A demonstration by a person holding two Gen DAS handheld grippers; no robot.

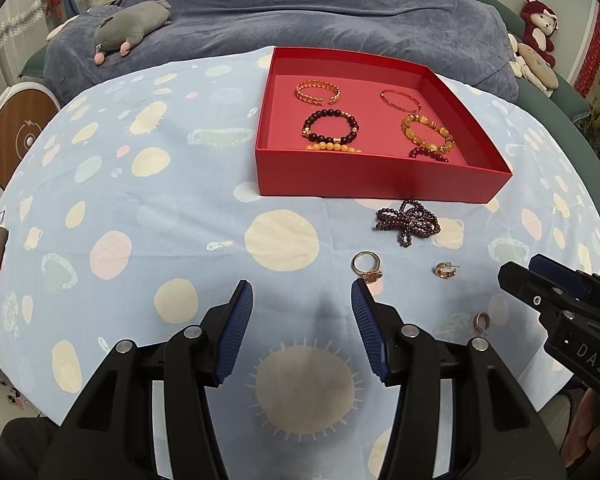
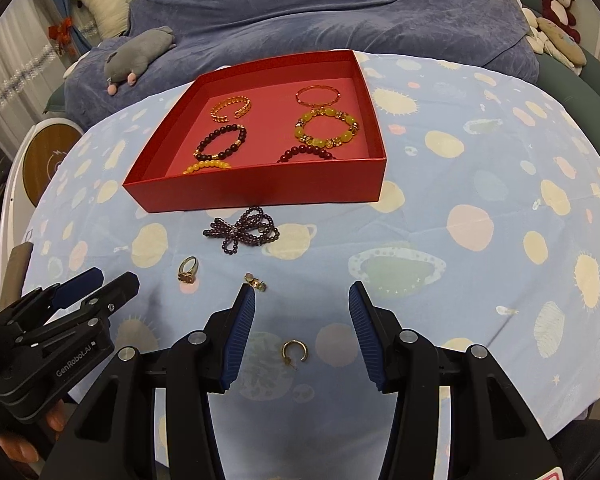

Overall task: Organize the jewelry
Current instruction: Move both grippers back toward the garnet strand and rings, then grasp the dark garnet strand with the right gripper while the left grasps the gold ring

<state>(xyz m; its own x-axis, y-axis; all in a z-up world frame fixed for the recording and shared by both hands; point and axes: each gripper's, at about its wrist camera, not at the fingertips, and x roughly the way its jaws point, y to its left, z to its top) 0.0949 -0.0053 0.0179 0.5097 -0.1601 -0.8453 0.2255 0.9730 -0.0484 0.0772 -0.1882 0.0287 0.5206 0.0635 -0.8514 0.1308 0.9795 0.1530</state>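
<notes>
Left wrist view: left gripper (image 1: pixel 302 292) jaws apart, empty, over bare cloth (image 1: pixel 140 208); ring (image 1: pixel 367 266) just beyond its right finger. Right gripper (image 2: pixel 302 294) also parted, empty, hoop earring (image 2: pixel 295 351) lying between its fingers, untouched. Red box (image 2: pixel 260 190) with bracelets further back.

Both wrist cameras look steeply down along their fingers, near the counter (image 1: pixel 140 200), side by side; both share the red tray (image 1: pixel 380 176) and, seemingly, a bed beyond
</notes>
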